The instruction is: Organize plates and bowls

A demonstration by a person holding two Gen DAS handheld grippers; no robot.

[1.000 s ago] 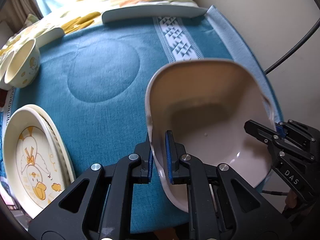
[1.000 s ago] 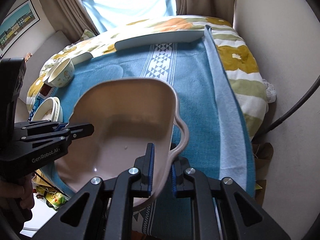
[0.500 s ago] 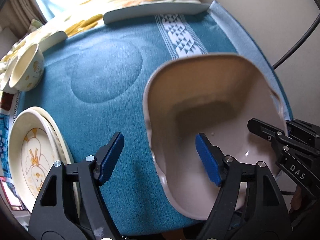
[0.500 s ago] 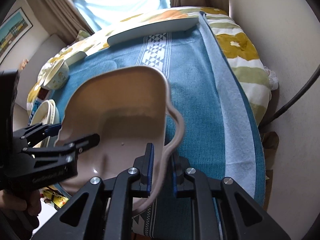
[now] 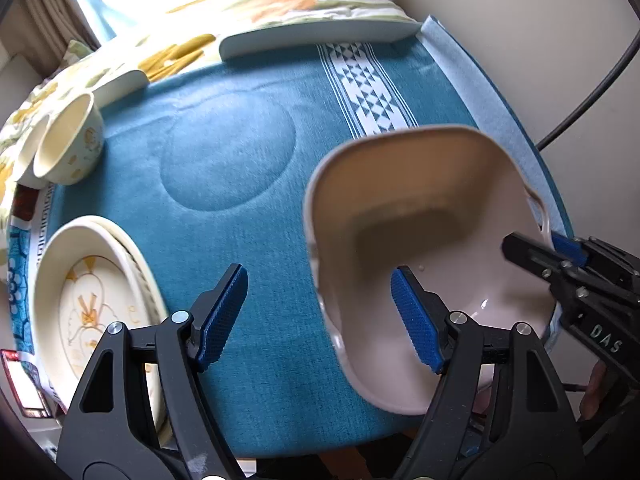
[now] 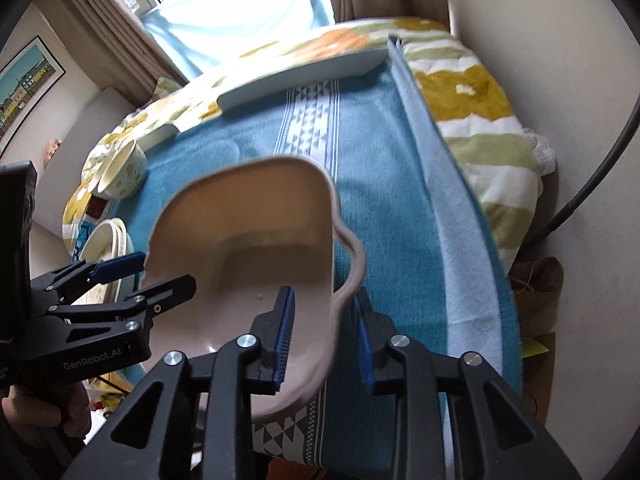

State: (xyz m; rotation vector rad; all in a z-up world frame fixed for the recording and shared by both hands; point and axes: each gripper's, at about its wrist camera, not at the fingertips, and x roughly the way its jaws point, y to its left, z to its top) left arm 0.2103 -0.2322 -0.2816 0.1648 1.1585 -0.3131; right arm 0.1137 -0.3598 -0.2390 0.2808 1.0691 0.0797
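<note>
A pale pink square dish [image 5: 420,184] with wavy handles lies on the blue towel [image 5: 240,152], and its near end juts past the towel's front edge. My left gripper [image 5: 320,318] is open and straddles the dish's left rim without touching it. The jaws of my right gripper [image 6: 324,340] are opening, with the dish's [image 6: 256,208] right handle loose between the blue pads. In the right wrist view the left gripper [image 6: 162,270] shows at the dish's far side. The right gripper [image 5: 536,242] shows at the right in the left wrist view.
A small cream bowl [image 5: 68,148] stands at the towel's far left. Stacked cream plates [image 5: 88,312] with a duck print sit near left. A long white plate [image 5: 316,34] lies along the far edge. A wall and a black cable [image 5: 592,92] are close on the right.
My left jaws sprang open off the dish's left rim. My right jaws parted from the right handle, which they had clamped. The dish tipped slightly.
</note>
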